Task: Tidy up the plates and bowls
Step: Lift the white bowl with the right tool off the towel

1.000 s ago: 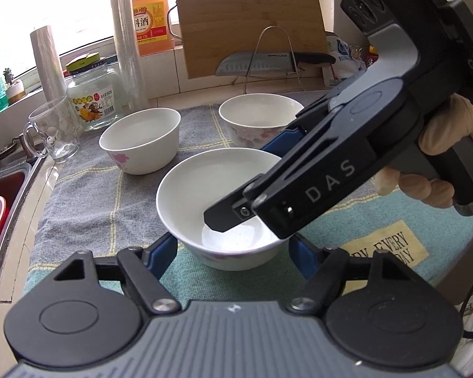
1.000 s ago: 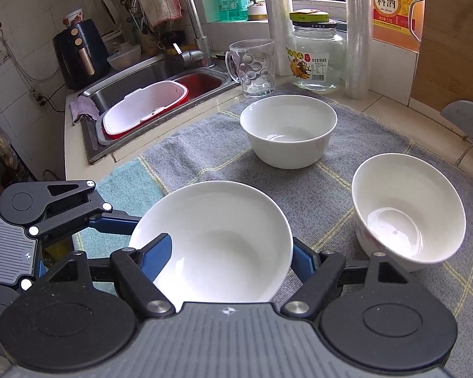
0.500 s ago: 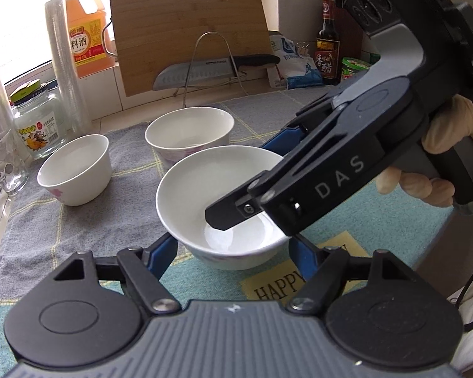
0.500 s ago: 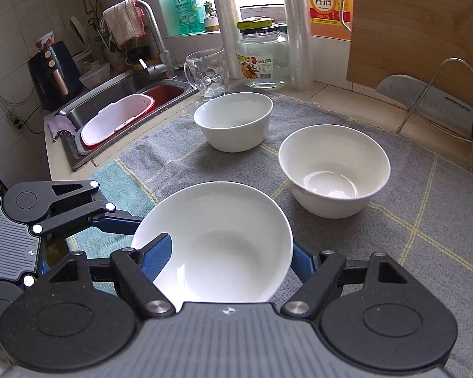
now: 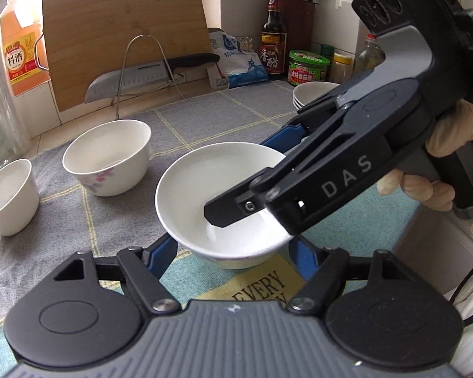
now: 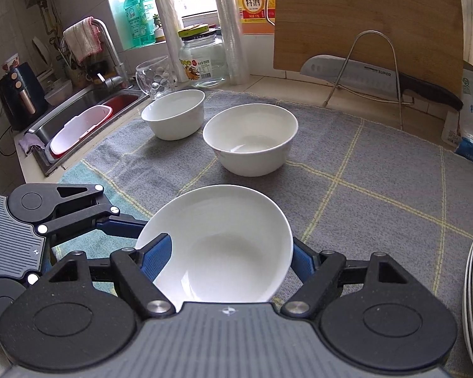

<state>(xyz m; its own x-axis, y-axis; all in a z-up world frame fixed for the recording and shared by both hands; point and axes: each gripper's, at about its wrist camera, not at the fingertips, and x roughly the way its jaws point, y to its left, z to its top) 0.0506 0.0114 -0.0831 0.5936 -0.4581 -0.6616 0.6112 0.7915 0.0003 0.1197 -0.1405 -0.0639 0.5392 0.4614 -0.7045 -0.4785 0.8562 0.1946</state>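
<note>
While clamped: bowl (image 5: 224,201) between hand-held grippers (image 5: 233,252)

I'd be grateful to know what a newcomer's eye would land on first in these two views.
Both grippers clamp one white bowl above the towel: the left gripper across its sides, the right gripper too, one finger inside it. Two more white bowls sit behind on the grey towel, and a cleaver rests against the bamboo cutting board.

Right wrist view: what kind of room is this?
A home kitchen counter, most likely: a sink with a tap, a cutting board with a knife racked against it, and condiment bottles.
</note>
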